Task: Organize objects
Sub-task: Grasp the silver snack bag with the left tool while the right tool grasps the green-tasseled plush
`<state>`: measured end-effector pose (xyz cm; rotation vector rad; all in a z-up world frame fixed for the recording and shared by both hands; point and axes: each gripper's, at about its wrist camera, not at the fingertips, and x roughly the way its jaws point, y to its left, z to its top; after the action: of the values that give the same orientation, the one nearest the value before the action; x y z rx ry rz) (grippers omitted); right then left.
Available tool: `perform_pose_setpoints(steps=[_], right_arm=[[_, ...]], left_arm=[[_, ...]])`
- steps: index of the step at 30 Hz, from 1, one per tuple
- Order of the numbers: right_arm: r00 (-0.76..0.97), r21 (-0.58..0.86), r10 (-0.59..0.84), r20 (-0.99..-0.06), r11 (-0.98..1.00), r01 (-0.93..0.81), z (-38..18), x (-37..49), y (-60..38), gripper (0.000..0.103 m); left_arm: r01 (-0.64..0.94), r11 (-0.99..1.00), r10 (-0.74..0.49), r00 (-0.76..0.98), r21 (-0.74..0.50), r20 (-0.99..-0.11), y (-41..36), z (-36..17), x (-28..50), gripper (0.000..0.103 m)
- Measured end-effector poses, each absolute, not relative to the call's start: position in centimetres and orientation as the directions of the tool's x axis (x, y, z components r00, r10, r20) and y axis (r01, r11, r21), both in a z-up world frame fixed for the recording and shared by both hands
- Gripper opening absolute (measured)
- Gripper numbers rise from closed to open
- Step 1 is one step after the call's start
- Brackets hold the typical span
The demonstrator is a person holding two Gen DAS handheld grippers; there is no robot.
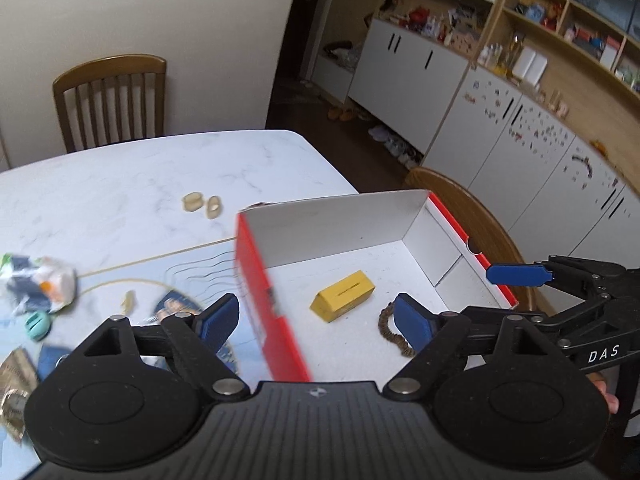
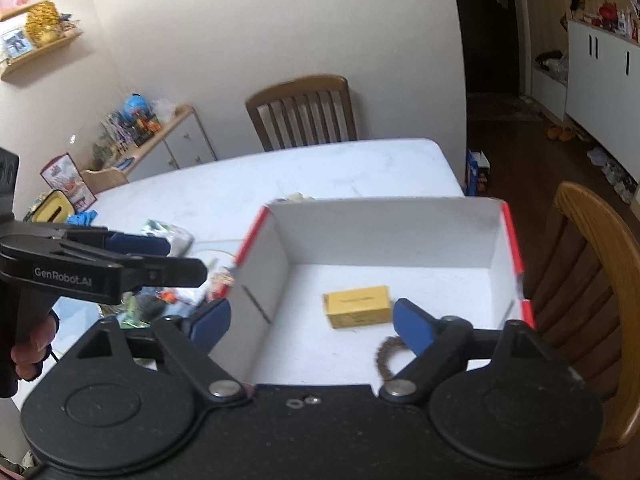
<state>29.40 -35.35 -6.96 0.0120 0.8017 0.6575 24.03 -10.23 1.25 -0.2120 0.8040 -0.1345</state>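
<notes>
A red shoebox with a white inside (image 1: 340, 224) (image 2: 384, 232) stands on the table. In it lie a yellow box (image 1: 343, 295) (image 2: 357, 306) and a brown braided band (image 1: 390, 334) (image 2: 385, 356). My left gripper (image 1: 316, 322) is open and empty, straddling the shoebox's left wall. My right gripper (image 2: 312, 322) is open and empty above the shoebox's near edge; it also shows in the left wrist view (image 1: 520, 274). The left gripper shows at the left of the right wrist view (image 2: 136, 246).
Left of the shoebox lie a crumpled wrapper (image 1: 38, 284), a teal clip (image 1: 38, 325), two beige rings (image 1: 202, 204) and a printed mat (image 1: 176, 280). Wooden chairs (image 1: 112, 100) (image 2: 584, 280) stand at the far side and the right of the marble table (image 1: 120, 184).
</notes>
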Motion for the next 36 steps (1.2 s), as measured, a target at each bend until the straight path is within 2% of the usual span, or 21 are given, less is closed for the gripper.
perform_pose_setpoints(steps=[12,13,14,20,25,30,36], right_arm=[[0.51,0.203,0.573,-0.642,0.768,-0.608,-6.4,24.4,-28.7,0.093],[0.508,0.204,0.573,-0.643,0.767,-0.608,-6.5,24.1,-28.2,0.093],[0.506,0.203,0.573,-0.645,0.767,-0.609,-6.6,23.7,-27.7,0.093],[0.477,0.218,0.577,-0.663,0.758,-0.614,-7.4,22.0,-24.4,0.092],[0.447,0.221,0.575,-0.685,0.749,-0.625,-8.4,20.6,-21.5,0.092],[0.43,0.212,0.564,-0.705,0.746,-0.631,-9.6,19.7,-18.4,0.092],[0.416,0.168,0.537,-0.734,0.737,-0.655,-11.4,19.0,-14.2,0.091]], left_arm=[[0.005,0.955,-0.217,0.697,-0.297,-0.683,-1.6,1.2,17.8,0.088],[0.002,0.953,-0.217,0.701,-0.302,-0.68,-0.9,1.2,17.4,0.092],[-0.002,0.952,-0.217,0.704,-0.307,-0.676,-0.1,1.2,16.9,0.102],[-0.033,0.946,-0.198,0.726,-0.322,-0.658,4.6,0.7,14.8,0.103],[-0.056,0.962,-0.135,0.757,-0.269,-0.64,8.1,-0.3,13.5,0.103],[-0.087,0.97,-0.087,0.748,-0.227,-0.658,11.7,-2.6,13.3,0.103],[-0.048,0.994,-0.031,0.72,-0.094,-0.693,14.1,-6.2,13.6,0.103]])
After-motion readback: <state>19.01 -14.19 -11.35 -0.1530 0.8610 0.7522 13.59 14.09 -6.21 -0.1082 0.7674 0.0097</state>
